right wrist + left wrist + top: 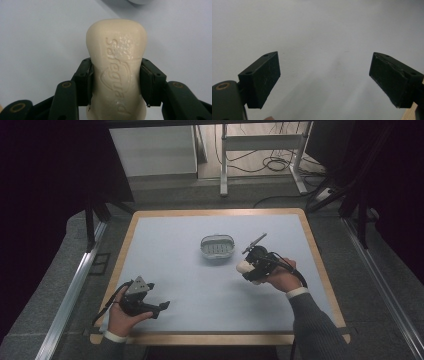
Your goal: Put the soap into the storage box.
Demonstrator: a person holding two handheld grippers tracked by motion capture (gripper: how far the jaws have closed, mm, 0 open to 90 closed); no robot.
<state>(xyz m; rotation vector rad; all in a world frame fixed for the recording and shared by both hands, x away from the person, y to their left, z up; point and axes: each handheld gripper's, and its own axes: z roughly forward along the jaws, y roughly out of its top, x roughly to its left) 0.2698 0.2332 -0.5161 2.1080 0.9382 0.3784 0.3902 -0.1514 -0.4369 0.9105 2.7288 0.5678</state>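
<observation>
Nearest us, left gripper (159,307) by the pale blue table's (190,280) front-left corner, jaws wide apart. Right gripper (116,82) clamps our cream embossed soap bar (117,70) right of centre, near the grey oval soap dish (217,246).

A cream bar of soap (116,70), stamped "Safeguard" along its face, is clamped at its narrow waist between two black jaws, right of the table's centre. A grey oval soap dish (217,246) sits just left and farther back, empty.
</observation>
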